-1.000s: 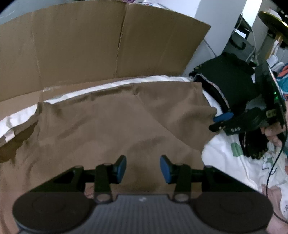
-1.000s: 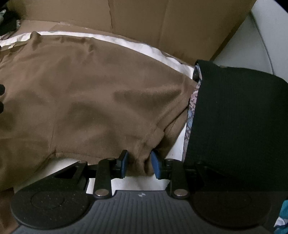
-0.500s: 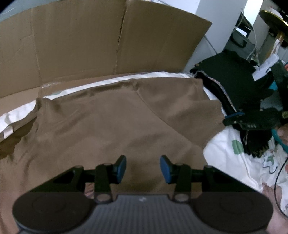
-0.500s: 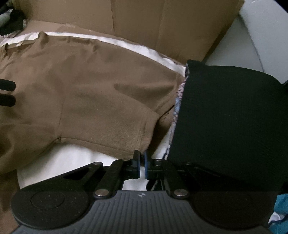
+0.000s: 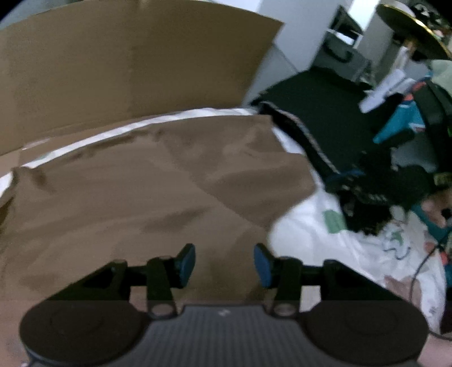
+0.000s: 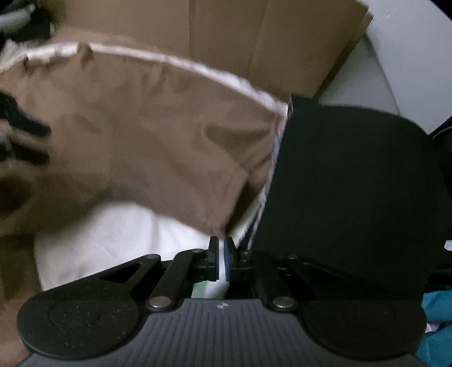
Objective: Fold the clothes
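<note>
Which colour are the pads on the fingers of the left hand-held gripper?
Blue pads; best seen in the left wrist view.

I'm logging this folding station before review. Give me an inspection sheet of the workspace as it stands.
Surface: white sheet, partly printed, on a bed-like top.
Job's things: brown T-shirt spread flat; its sleeve is lifted at the corner.
Clutter: black garment folded beside the sleeve; dark and teal clothes piled beyond.
Grippers: left gripper open over the shirt body, holding nothing; right gripper shut on the sleeve hem.
Cables: thin black cable across the sheet's printed part.
Surroundings: cardboard panel standing behind; round gold-rimmed table at the back.
</note>
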`<action>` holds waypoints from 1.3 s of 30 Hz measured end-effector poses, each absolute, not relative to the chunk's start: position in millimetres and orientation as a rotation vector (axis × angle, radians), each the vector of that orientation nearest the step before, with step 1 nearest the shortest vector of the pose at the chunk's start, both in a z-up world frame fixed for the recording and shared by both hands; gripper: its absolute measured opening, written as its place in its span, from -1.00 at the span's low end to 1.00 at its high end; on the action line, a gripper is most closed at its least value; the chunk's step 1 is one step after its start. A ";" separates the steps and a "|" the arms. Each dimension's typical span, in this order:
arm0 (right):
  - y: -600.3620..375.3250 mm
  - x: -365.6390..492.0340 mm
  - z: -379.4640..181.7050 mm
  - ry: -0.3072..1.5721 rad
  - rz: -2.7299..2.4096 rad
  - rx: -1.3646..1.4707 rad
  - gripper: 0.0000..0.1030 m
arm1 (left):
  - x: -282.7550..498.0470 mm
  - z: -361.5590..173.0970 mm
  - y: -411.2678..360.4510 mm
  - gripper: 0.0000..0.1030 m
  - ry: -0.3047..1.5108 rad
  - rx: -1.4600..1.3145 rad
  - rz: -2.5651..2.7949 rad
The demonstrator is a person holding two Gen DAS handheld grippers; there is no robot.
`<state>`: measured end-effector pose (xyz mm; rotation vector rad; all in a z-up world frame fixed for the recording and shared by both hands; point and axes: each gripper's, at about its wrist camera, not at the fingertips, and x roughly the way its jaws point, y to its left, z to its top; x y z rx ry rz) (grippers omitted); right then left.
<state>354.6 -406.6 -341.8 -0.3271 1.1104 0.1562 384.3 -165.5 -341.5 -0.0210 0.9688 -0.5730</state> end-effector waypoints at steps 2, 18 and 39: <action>-402.3 357.2 -334.2 1.074 0.173 -0.309 -0.86 | 382.3 -341.4 -173.8 0.19 0.969 -0.018 -0.603; -405.9 376.6 -369.4 1.112 0.167 -0.262 -0.77 | 366.9 -353.4 -195.0 -0.88 1.002 0.141 -0.694; -432.3 353.0 -336.8 0.945 0.024 -0.002 -0.37 | 462.5 -302.9 -205.0 -0.37 0.952 0.311 -0.667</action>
